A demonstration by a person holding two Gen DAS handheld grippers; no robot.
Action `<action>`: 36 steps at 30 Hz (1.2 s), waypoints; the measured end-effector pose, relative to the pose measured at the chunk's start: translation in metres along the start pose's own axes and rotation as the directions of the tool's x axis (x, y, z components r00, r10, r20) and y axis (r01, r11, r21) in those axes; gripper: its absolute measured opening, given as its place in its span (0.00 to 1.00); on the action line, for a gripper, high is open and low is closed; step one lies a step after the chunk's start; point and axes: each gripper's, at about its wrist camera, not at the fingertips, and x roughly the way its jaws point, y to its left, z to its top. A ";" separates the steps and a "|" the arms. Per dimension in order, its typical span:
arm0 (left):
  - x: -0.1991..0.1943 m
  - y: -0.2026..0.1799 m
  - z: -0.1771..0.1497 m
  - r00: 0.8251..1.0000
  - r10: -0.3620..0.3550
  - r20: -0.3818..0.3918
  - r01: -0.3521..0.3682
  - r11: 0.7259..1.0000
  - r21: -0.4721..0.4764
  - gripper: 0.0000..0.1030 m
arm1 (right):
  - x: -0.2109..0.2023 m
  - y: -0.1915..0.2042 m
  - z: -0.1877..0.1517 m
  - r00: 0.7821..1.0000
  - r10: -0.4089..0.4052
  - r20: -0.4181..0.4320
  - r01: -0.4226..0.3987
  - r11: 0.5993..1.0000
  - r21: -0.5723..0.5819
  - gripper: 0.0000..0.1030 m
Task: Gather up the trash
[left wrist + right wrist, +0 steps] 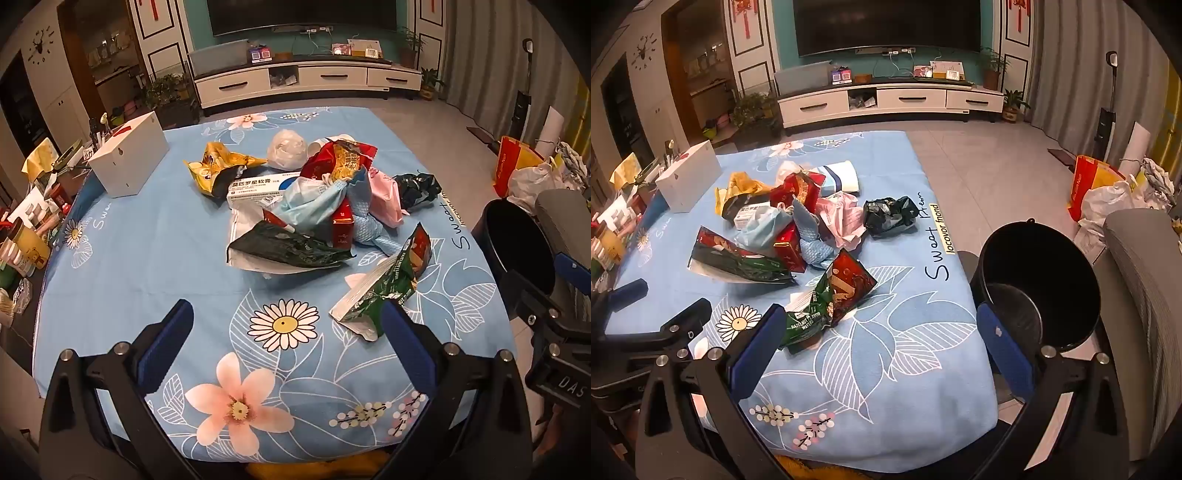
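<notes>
A heap of trash lies mid-table on the blue flowered cloth (147,258): a yellow snack bag (214,166), a white ointment box (255,189), a dark green foil bag (288,249), a pink bag (386,197), a black crumpled bag (419,190). Nearest me lies a green-and-red wafer wrapper (384,284) (831,299). My left gripper (288,325) hovers open over the near table edge, its right finger close to the wrapper. My right gripper (882,325) is open too, the wrapper just beyond its left finger. A black bucket (1038,280) stands off the table's right side.
A white box (127,158) stands at the table's far left. Bottles and clutter (26,236) line the left edge. A grey chair back (1145,295) is right of the bucket. Bags (1108,192) sit on the floor beyond. A TV cabinet (886,101) stands at the back.
</notes>
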 end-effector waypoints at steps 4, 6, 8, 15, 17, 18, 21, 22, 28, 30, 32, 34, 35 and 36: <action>0.000 0.001 0.000 1.000 -0.005 0.005 0.005 1.000 0.001 0.98 | 0.000 0.000 0.000 1.000 -0.009 -0.003 0.009 1.000 -0.003 0.98; 0.001 0.002 0.000 1.000 -0.011 0.004 0.011 1.000 0.004 0.98 | -0.001 -0.001 -0.001 1.000 -0.006 0.000 0.006 1.000 0.000 0.98; 0.001 0.004 0.001 1.000 -0.016 0.004 0.016 1.000 0.007 0.98 | -0.002 -0.001 -0.001 1.000 -0.011 -0.001 0.011 1.000 0.000 0.98; -0.005 -0.008 0.000 1.000 -0.009 0.017 0.008 0.999 0.034 0.98 | 0.001 -0.004 -0.001 1.000 -0.013 -0.001 0.013 1.000 0.005 0.98; -0.006 -0.010 -0.001 1.000 -0.010 0.020 0.009 0.999 0.039 0.98 | -0.001 -0.004 -0.002 1.000 -0.013 -0.003 0.013 1.000 0.006 0.98; -0.006 -0.011 -0.001 1.000 -0.010 0.021 0.009 0.999 0.039 0.98 | -0.003 -0.005 -0.002 1.000 -0.014 -0.003 0.014 1.000 0.007 0.98; -0.006 -0.012 -0.001 1.000 -0.011 0.022 0.010 0.999 0.039 0.98 | 0.001 -0.009 -0.007 1.000 -0.009 -0.004 0.009 1.000 0.019 0.98; -0.006 -0.012 0.000 1.000 -0.009 0.022 0.008 0.999 0.041 0.98 | 0.001 -0.009 -0.007 1.000 -0.010 -0.004 0.010 1.000 0.020 0.98; -0.007 -0.012 0.000 0.999 -0.014 0.032 0.013 0.999 0.041 0.98 | -0.001 -0.010 -0.007 1.000 -0.010 -0.004 0.011 1.000 0.019 0.98; -0.007 -0.012 -0.001 0.999 -0.018 0.030 0.017 0.999 0.039 0.98 | -0.001 -0.009 -0.007 1.000 -0.011 -0.004 0.011 1.000 0.019 0.98; -0.007 -0.013 -0.001 0.999 -0.018 0.028 0.017 0.999 0.041 0.98 | -0.001 -0.009 -0.007 1.000 -0.011 -0.004 0.012 1.000 0.019 0.98; -0.007 -0.013 -0.001 0.999 -0.019 0.028 0.018 0.999 0.043 0.98 | -0.001 -0.010 -0.007 1.000 -0.011 -0.003 0.011 1.000 0.019 0.98; -0.008 -0.014 -0.001 0.999 -0.019 0.029 0.018 0.999 0.044 0.98 | -0.001 -0.009 -0.007 1.000 -0.011 -0.004 0.011 1.000 0.019 0.98; -0.008 -0.014 -0.001 0.999 -0.019 0.030 0.018 0.999 0.044 0.98 | -0.001 -0.010 -0.007 1.000 -0.011 -0.004 0.011 1.000 0.019 0.98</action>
